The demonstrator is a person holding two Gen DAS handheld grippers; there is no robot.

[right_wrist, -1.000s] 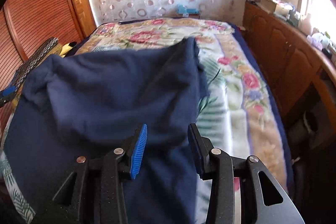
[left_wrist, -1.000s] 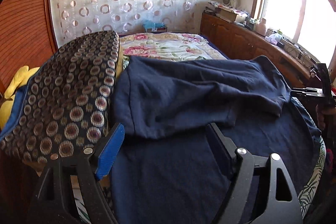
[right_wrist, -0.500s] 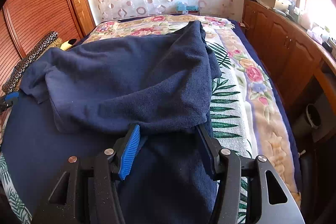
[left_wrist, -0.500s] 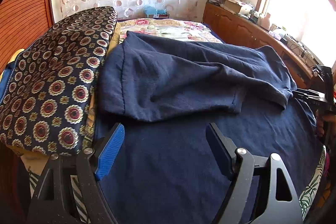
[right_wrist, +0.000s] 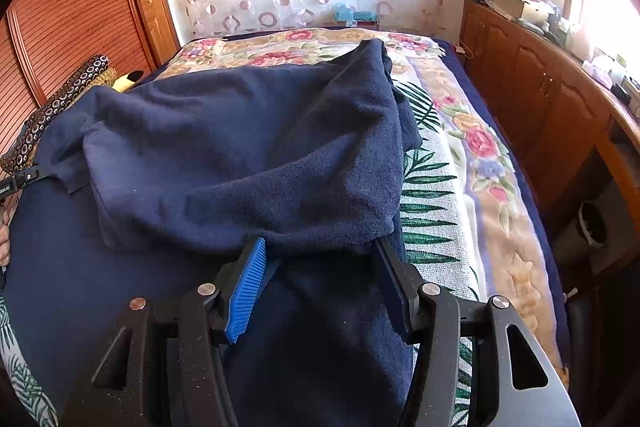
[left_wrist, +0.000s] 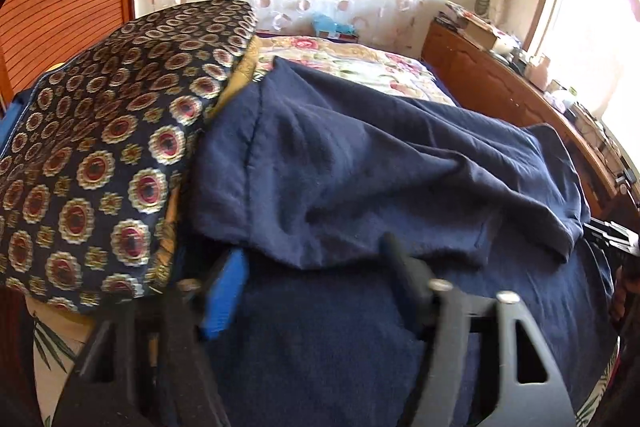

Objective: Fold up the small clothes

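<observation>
Left gripper (left_wrist: 312, 267) first: I have its jaws closing around the near hem of the dark navy fleece garment (left_wrist: 360, 167), which bunches between the fingers, though I can't tell whether the pads bite yet. My right gripper (right_wrist: 320, 263) sits about half open, straddling the same folded edge at the garment's other end; cloth lies between its fingers, and a grip isn't clear. That garment lies spread over the floral bedspread (right_wrist: 452, 163), its long axis running from nine to three o'clock across both views, the folded flap piled toward twelve. A navy cushion patterned with medallions (left_wrist: 104, 155) crowds the left gripper at ten o'clock. Each hand is nearest its own corner, so I judge the fold goes toward twelve.
</observation>
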